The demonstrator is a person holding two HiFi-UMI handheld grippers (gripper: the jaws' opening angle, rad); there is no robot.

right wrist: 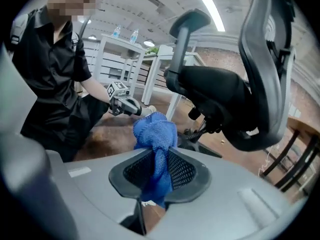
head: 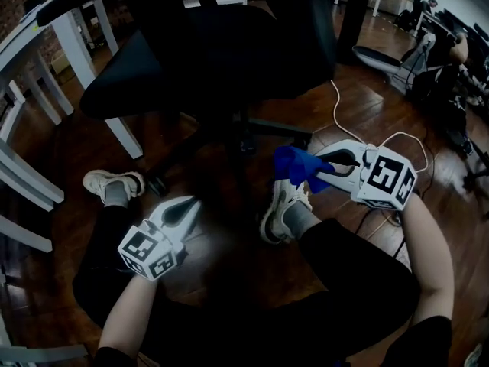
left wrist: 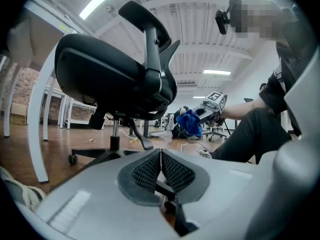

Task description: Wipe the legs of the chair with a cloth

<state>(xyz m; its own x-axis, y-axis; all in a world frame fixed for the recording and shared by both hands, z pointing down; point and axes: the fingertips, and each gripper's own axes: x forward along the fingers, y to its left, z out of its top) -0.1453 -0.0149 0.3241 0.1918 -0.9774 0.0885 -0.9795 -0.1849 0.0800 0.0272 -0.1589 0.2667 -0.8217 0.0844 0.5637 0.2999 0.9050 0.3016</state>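
Gripping the blue cloth (right wrist: 155, 131), your right tongs (right wrist: 159, 170) are the nearer pair to the chair leg (head: 279, 127), which runs 9-to-3 just at their 11 o'clock. Your left tongs (left wrist: 161, 168) are clenched on nothing, at that leg's 7 o'clock.

Head cam looks steeply down onto the chair (head: 200, 52) from close. Both gripper cams sit low near the floor (head: 359, 107), left one facing right, right one facing left, so all three share the chair.
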